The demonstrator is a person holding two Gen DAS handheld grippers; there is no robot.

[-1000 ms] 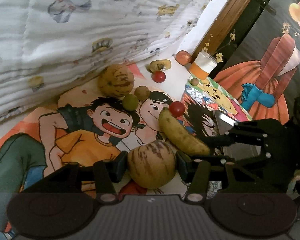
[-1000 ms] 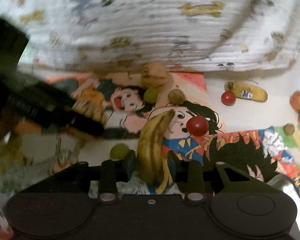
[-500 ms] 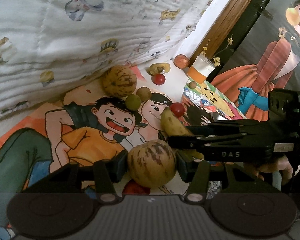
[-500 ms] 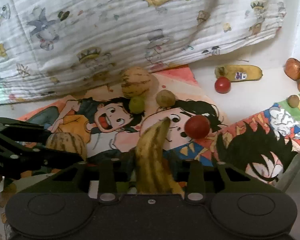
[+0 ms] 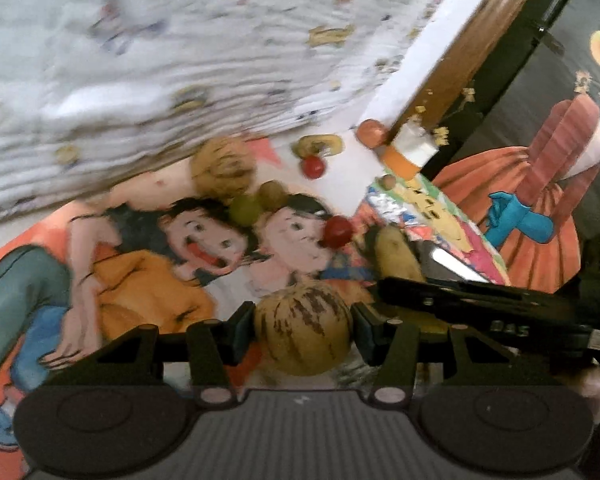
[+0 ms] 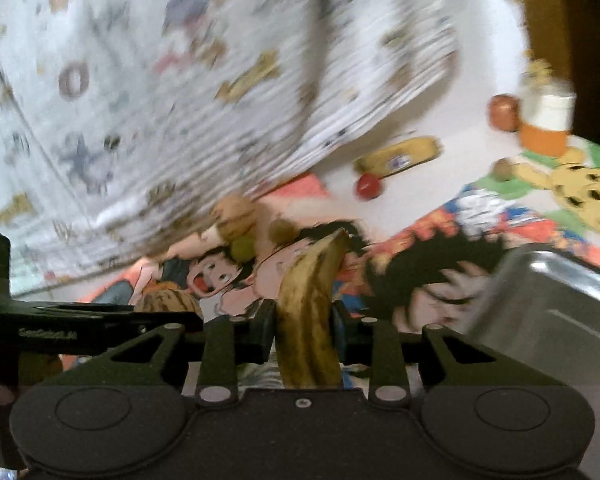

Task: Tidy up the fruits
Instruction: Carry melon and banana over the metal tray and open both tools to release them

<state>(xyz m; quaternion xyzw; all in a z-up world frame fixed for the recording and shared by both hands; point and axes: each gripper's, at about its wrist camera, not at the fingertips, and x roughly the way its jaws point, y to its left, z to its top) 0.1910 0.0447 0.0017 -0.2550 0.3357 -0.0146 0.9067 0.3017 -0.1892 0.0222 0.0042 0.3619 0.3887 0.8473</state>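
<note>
My left gripper point(image 5: 303, 322) is shut on a striped yellow melon point(image 5: 303, 330), held just above the cartoon mat point(image 5: 148, 288). My right gripper point(image 6: 304, 328) is shut on a spotted brown-yellow banana point(image 6: 308, 300), lifted off the mat and pointing forward. It also shows in the left wrist view point(image 5: 396, 256), beside the right gripper's body. A metal tray point(image 6: 556, 312) sits at the right, close to the banana. On the mat lie a second melon point(image 5: 224, 168), a green fruit point(image 5: 244, 210), a brown fruit point(image 5: 272, 196) and a red tomato point(image 5: 336, 232).
A patterned white blanket point(image 5: 160, 60) rises behind the mat. Farther back lie another banana point(image 6: 400, 156), a red tomato point(image 6: 368, 186), an orange-red fruit point(image 6: 504, 112), a small brown fruit point(image 6: 502, 169) and an orange-and-white cup point(image 6: 548, 124). A dark panel point(image 5: 540, 140) stands at right.
The right gripper has lifted the banana off the mat and swung right toward the metal tray. The left gripper still holds the melon and has shifted slightly; both views are motion-blurred.
</note>
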